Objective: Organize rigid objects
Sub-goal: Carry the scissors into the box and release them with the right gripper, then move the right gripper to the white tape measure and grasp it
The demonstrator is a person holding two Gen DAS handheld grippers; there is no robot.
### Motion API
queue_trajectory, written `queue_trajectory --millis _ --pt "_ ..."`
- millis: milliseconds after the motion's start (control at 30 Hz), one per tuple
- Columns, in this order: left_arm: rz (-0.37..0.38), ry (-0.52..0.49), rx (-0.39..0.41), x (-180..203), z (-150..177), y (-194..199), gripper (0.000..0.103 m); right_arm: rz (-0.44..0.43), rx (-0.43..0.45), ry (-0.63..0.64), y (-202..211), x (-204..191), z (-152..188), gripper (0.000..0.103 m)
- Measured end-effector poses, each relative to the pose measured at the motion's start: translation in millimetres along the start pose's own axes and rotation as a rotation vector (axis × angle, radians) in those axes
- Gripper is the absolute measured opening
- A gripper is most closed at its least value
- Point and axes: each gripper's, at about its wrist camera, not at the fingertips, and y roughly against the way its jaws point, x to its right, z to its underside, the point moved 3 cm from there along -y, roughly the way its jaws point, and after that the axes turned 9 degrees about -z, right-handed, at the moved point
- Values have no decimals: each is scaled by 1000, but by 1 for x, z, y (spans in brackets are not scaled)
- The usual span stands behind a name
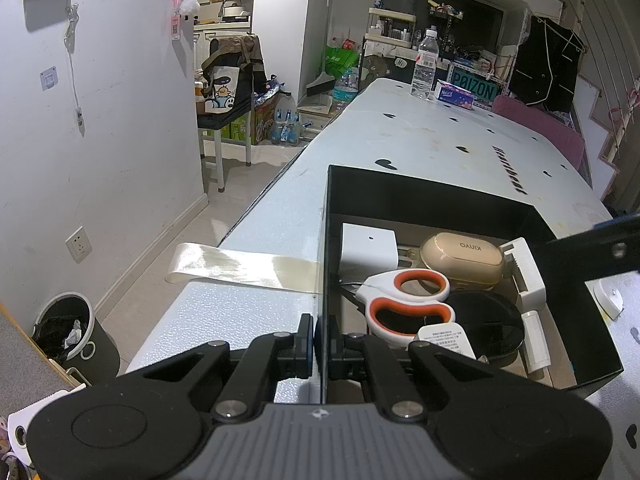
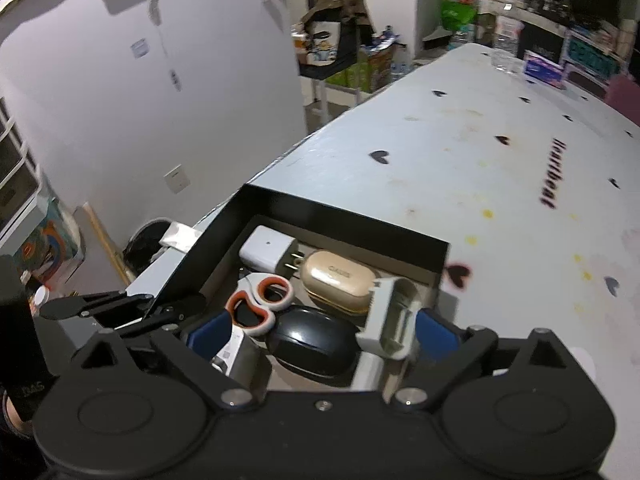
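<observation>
Right gripper [image 2: 322, 334], nearest the lens, hangs over the box [image 2: 344, 210] with jaws spread about as wide as they go; nothing is between the blue pads [image 2: 210, 334]. A grey clip-like holder [image 2: 390, 320] sits just beside the right pad, not pinched. Left gripper [image 1: 320, 338] is closed down on the box's near-left wall, pads either side of the thin board, apparently steadying it. Box stands at the near corner of the table [image 2: 460, 152], a strip of tape [image 1: 240, 266] beside it. Contents, packed touching: scissors [image 1: 404, 300] across the middle, white charger [image 1: 366, 248] at the far-left corner, gold earbud case [image 1: 464, 258] far right, black oval case [image 2: 316, 342] near, white bar [image 1: 528, 276] along the right wall. Handling estimate: all hard and light. Both cases look smooth and rounded, likely to slip, so grip across the short width. Scissors are best taken by the handle loops. Charger has flat faces, an easy pinch, keeping clear of the prongs. Box wall is thin card and may flex.
</observation>
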Motion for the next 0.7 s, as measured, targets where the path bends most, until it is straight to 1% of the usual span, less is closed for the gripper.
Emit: queue_trajectory --millis 100,433,567,700 --pt "0 0 0 0 0 0 5 64 13 -22 9 4 5 102" --pt "0 0 0 0 0 0 5 160 51 -101 31 28 24 103" --pt "0 0 0 0 0 0 5 181 73 -152 40 44 35 103" --pt "0 0 0 0 0 0 5 226 95 -203 48 68 48 103"
